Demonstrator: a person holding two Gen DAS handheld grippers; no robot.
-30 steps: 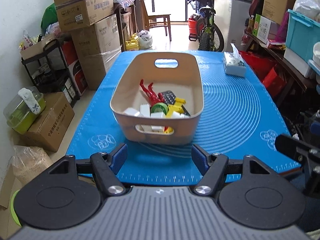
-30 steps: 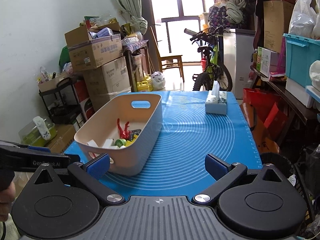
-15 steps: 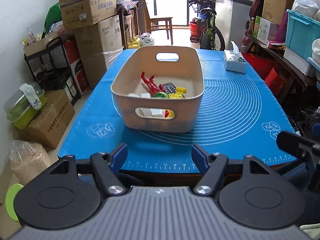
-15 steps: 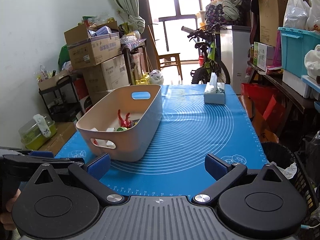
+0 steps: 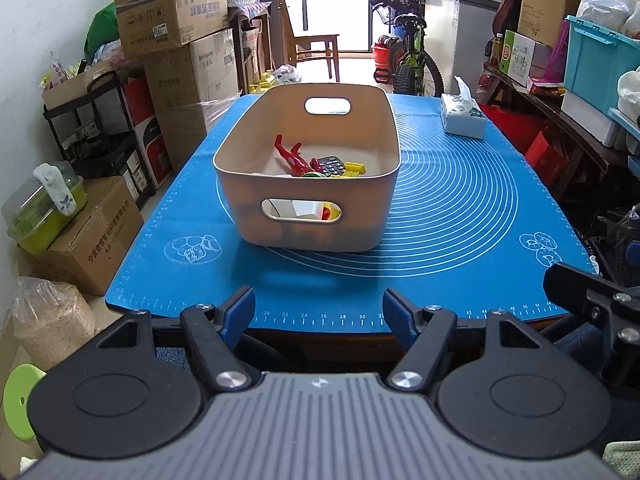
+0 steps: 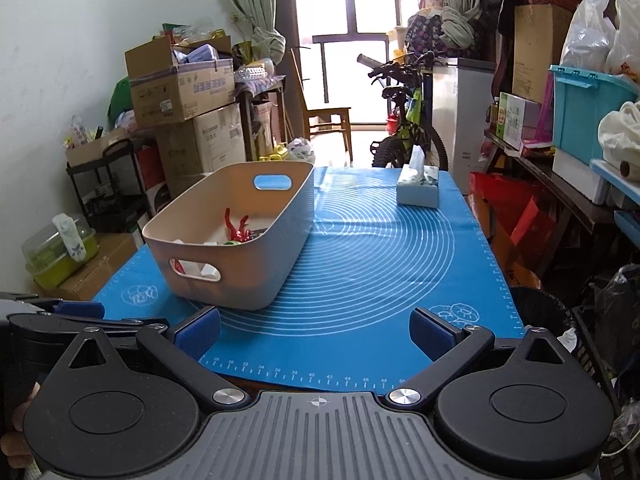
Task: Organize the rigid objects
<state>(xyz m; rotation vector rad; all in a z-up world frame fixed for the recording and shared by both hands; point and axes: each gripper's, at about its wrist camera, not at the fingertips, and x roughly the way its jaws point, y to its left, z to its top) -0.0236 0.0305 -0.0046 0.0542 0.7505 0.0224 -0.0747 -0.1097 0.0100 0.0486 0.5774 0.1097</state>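
Basket point(image 5: 308, 216) wall hiding most toys, both claws gaping, empty

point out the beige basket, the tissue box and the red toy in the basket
beige basket point(image 5: 312, 222), left wrist view, on its near outer wall.
tissue box point(image 6: 418, 194), right wrist view, on its near side face.
red toy point(image 5: 291, 156), left wrist view, on its middle.

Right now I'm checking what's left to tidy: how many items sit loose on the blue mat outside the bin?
1: the tissue box at the blue mat's far right. Everything else lies inside the bin.
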